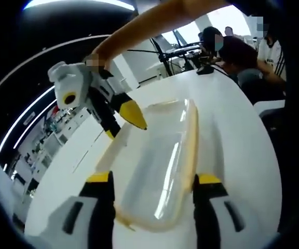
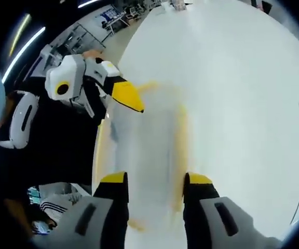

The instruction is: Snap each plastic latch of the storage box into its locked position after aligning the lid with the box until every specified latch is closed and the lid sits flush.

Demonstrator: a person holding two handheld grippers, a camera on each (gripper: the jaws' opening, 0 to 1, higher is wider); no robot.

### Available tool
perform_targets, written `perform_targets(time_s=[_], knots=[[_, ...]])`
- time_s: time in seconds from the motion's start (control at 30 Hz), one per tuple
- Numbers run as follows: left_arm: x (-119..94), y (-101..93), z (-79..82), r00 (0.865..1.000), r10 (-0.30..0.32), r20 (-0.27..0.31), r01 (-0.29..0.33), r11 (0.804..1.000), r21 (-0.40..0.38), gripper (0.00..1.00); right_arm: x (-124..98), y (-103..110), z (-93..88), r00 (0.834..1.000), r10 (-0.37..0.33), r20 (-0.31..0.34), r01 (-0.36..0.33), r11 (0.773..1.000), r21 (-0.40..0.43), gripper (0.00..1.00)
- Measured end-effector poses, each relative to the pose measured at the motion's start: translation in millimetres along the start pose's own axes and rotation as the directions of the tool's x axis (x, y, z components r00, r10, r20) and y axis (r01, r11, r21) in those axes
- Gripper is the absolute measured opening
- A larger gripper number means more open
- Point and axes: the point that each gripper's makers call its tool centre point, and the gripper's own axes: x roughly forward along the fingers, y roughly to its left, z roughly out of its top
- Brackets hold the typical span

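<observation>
Left gripper: we see its jaws spread wide, one on each side of the near end of the box, not touching it as far as we can tell.
Box: clear plastic with a cream rim, lying lengthwise on the white table, running from near to far between our jaws.
Lid: we cannot tell whether it sits flush, nor how the latches stand.
Right gripper: in the left gripper view it comes in from the far left, yellow tips at the far left rim of the box.
Right gripper view: its own jaws stand wide apart astride the blurred box; the left gripper shows at the far left.
People: seated beyond the table's far edge.
</observation>
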Motion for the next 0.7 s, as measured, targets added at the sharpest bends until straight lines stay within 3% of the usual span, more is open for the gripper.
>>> perform_targets(time_s=[0.23,0.3,0.33,0.5,0.57,0.7], knots=[[0,1.8,0.1,1.000,-0.001,0.012,0.001,1.000,0.009,0.59,3,7,0.2,1.000,0.004,0.018,-0.004,1.000,-0.002,0.44],[0,2.3,0.1,1.000,-0.001,0.024,0.001,1.000,0.017,0.60,0,2,2.6,0.998,0.007,0.061,-0.005,1.000,-0.025,0.46],[0,2.7,0.2,1.000,0.000,0.028,-0.001,1.000,0.016,0.60,0,1,5.0,0.993,0.017,0.117,-0.012,0.999,-0.044,0.47],[0,4.2,2.2,0.999,-0.001,0.036,0.001,1.000,0.009,0.60,0,9,4.2,0.954,-0.005,0.299,0.034,0.995,-0.091,0.51],[0,4.5,3.0,0.999,-0.003,0.040,0.003,1.000,-0.001,0.61,1,14,-1.2,0.949,-0.011,0.316,0.057,0.989,-0.138,0.57],[-2,5.1,7.0,0.997,-0.004,0.082,0.011,0.997,-0.079,0.62,4,21,-13.0,0.935,-0.045,0.351,0.115,0.977,-0.181,0.80]])
